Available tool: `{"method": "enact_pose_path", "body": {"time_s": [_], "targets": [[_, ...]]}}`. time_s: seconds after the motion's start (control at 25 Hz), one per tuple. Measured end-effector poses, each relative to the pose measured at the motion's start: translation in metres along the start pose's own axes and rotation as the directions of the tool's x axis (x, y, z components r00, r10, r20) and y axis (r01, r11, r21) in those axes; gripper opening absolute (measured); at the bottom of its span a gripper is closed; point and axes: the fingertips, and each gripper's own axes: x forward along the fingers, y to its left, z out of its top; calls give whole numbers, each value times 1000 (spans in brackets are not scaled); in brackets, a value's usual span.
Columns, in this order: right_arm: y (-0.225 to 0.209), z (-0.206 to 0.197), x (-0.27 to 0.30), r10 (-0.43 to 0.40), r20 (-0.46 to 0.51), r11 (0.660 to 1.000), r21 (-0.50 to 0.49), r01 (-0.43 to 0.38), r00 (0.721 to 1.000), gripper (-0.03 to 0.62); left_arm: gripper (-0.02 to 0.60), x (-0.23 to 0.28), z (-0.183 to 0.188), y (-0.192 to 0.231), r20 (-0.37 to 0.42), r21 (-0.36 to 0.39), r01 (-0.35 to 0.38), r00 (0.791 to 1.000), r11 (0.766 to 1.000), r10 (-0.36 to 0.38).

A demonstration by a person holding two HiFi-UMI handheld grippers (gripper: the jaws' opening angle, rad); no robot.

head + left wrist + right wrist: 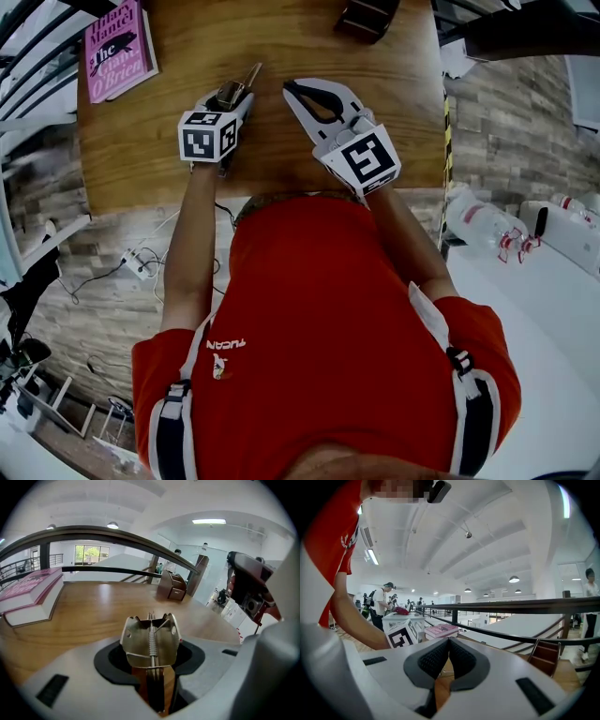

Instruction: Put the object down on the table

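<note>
My left gripper point(232, 97) is shut on a metal spring clip point(242, 84) with a wooden body, held just above the wooden table point(141, 141) near its front edge. In the left gripper view the clip point(151, 637) stands upright between the dark pads, its spring facing the camera. Close to the right of it, my right gripper point(296, 92) is shut with nothing in it. In the right gripper view its ribbed pads point(434, 657) meet at the tips, around my right gripper point(449, 641), and the left gripper's marker cube point(401, 638) shows just beyond.
A pink book point(117, 47) lies at the table's far left corner and shows again as the pink book point(28, 585). A dark wooden holder point(367, 17) stands at the far edge. A railing runs behind the table. The floor drops away on the right.
</note>
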Motion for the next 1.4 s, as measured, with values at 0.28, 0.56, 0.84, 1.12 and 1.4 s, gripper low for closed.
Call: {"method": "enact_pose_path", "body": {"time_s": [0.28,0.56,0.84,1.12,1.4], "targets": [[-3,-1,0,-4,4,1000,5,4,1000,25,189,8,-8,2,-48,28,-13,999,1000,14],[-4,-3,0,-4,4,1000,11,4,1000,25,261,6,-6,8,-18,44,-53,998,998,54],[-2,-6,-3,-2,-4,1000,17,2,1000,25,301,-1,-4,27,38,27,-129,991,991,128],[-7,-7,-2,-15,-10,1000,26,15,1000,25,307,-2,-5,39,46,22,-152,988,988,151],[-10,0,-6,-20,21,999,49,19,1000,25,307,-30,27,28,189,24,-154,971,988,147]]}}
